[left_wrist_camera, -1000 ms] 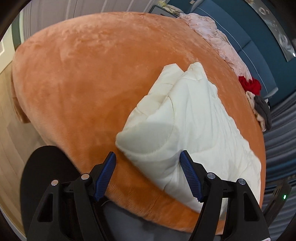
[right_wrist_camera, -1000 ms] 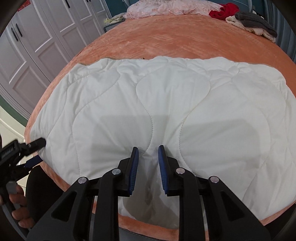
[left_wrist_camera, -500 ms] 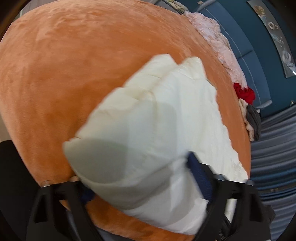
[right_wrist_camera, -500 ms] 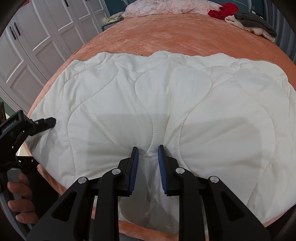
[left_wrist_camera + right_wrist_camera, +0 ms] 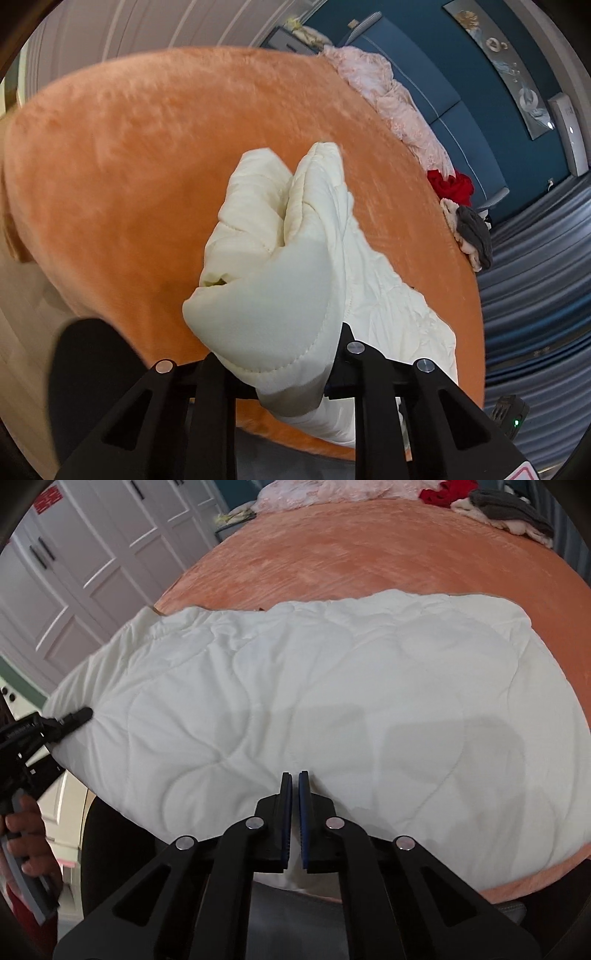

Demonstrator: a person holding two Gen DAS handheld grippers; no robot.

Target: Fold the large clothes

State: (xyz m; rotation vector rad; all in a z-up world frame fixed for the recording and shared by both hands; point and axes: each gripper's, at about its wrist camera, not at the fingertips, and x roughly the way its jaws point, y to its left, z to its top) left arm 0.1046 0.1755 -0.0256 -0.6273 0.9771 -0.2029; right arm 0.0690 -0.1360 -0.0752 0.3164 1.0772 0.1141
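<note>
A cream quilted comforter (image 5: 332, 701) lies across the near part of an orange plush bed (image 5: 369, 561). The left gripper (image 5: 273, 365) has just closed on its corner, the right gripper (image 5: 294, 779) on its near edge (pinched shut). The far half of the bed lies bare, with a clothes pile (image 5: 491, 506) at its far edge.

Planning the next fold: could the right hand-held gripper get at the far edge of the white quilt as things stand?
Probably not yet: the right hand-held gripper is shut on the white quilt at its near edge. It would have to let go; nothing else blocks the way.
</note>
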